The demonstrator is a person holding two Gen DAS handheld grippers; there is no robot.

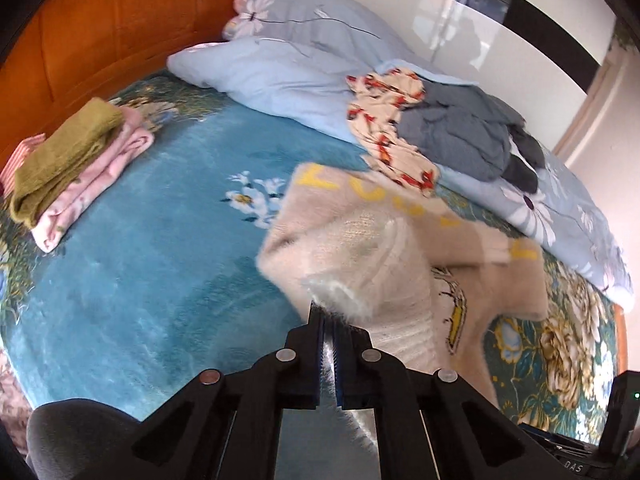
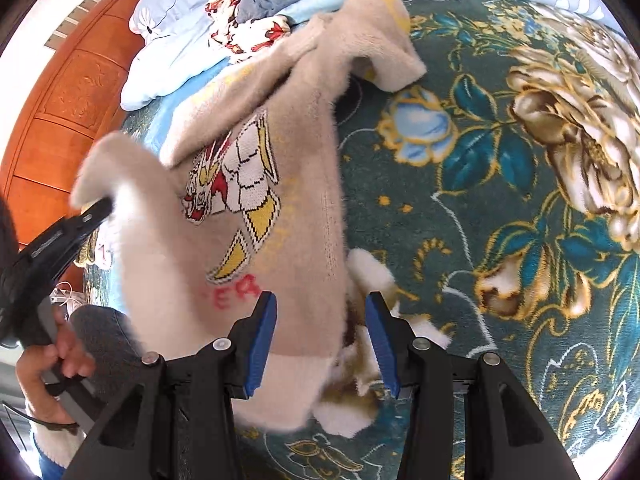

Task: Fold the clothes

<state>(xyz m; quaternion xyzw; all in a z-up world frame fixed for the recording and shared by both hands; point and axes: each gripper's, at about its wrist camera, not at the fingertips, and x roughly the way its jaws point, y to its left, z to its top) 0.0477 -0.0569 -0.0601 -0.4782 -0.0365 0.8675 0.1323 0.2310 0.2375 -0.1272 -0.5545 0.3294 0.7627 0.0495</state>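
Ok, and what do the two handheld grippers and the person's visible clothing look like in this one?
Both the left gripper and the right gripper are black plastic with angular finger arms, round silver pivot screws and blue ribbed pads. The left one has a grey handle. A pale sleeve cuff shows at the wrist.

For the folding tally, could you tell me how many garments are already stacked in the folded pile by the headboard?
3 visible: an olive-green one on top, a pink one beneath it, and a red-striped one peeking out behind. More may be hidden underneath.
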